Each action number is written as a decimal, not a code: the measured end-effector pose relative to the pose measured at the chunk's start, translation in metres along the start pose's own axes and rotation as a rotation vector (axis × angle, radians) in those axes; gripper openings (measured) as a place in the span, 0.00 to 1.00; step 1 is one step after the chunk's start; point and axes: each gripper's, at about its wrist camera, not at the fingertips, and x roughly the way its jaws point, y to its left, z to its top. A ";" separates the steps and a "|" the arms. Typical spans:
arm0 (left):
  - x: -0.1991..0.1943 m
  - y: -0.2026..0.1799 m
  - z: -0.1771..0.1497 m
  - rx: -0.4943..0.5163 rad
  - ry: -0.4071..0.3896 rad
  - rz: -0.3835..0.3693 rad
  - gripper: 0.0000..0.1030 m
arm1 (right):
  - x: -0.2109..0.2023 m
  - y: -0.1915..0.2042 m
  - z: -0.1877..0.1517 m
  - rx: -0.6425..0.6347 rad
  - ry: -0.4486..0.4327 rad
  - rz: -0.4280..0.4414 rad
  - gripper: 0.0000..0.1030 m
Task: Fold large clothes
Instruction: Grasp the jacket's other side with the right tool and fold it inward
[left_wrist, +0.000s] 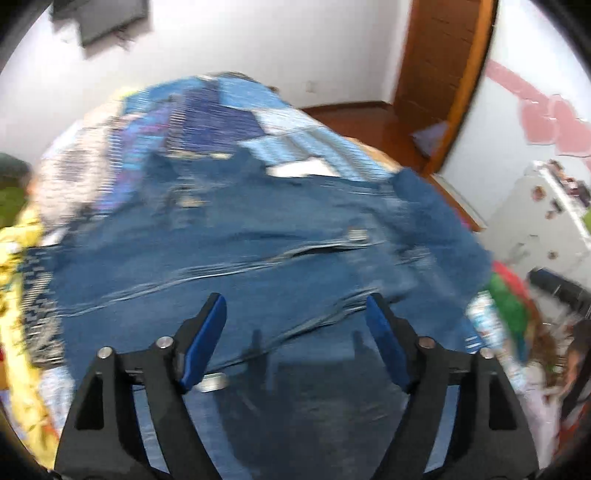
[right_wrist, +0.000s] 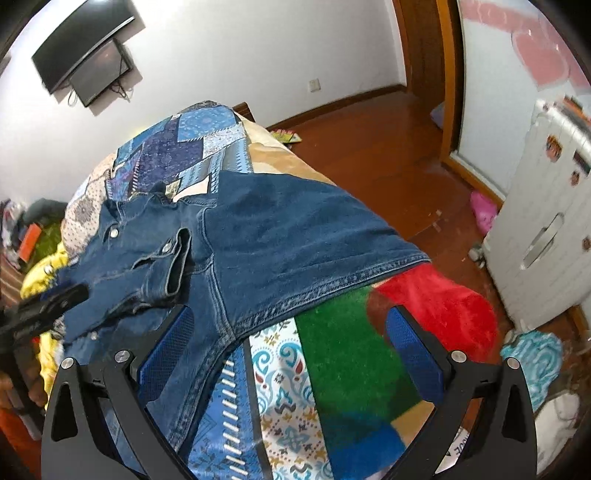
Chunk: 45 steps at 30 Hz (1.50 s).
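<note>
Plainly the denim jacket (right_wrist: 229, 236) lies spread on the patchwork bedspread (right_wrist: 280, 398), long axis running from 7 to 1 o'clock; its hem corner sits at 11 o'clock just ahead of the right gripper (right_wrist: 290, 339), jaws apart; the left gripper (left_wrist: 295, 325), likewise apart and empty, hovers over mid-cloth.

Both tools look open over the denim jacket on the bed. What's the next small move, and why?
Probably lower the right tool onto the denim jacket's near hem corner and close on it. Both the right and left tool are open and hold nothing. One sleeve cuff already lies folded across the front, while that side panel is spread flat on the patchwork bedspread, its stitched hem between the right tool's fingers.
</note>
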 end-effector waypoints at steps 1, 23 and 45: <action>-0.006 0.011 -0.006 -0.006 -0.012 0.038 0.83 | 0.003 -0.005 0.002 0.016 0.011 0.014 1.00; -0.026 0.131 -0.108 -0.431 0.026 0.105 0.85 | 0.109 -0.082 0.028 0.298 0.237 0.181 0.76; -0.055 0.125 -0.120 -0.360 -0.029 0.116 0.85 | -0.019 0.045 0.093 -0.014 -0.164 0.160 0.07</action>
